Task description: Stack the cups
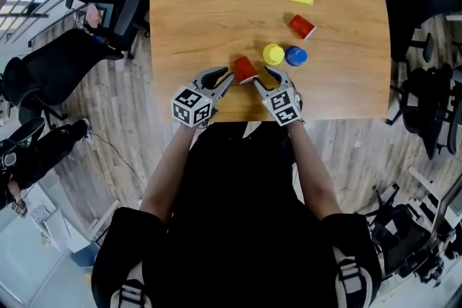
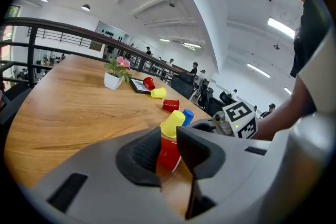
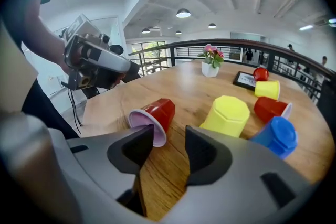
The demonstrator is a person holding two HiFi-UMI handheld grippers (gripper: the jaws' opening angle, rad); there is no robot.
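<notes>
The red cup (image 1: pixel 245 70) I want lies on its side near the front edge of the table (image 1: pixel 188 25), between my two tools, with its mouth turned toward the right one. My left tongs (image 1: pixel 222 80) are narrow, with only a slim gap and nothing pinched; the cup shows through that gap, beyond the tips. My right tongs (image 3: pixel 169 147) stand half-wide over bare wood. The cup's rim is just beside one pad, not between the two.

My main worry is rolling. A cup on its side will curl away at the lightest nudge from a jaw tip, and the table edge is close on my side. The left gap looks too narrow for the cup's body, so pushing in as it stands would probably shove the cup rather than catch it. If the right tongs bite only the thin rim, I judge the cup may buckle or squirt out sideways. The upright yellow cup (image 3: pixel 227 116) and blue cup (image 3: pixel 275 136) stand close by, so a careless swing could topple either.
</notes>
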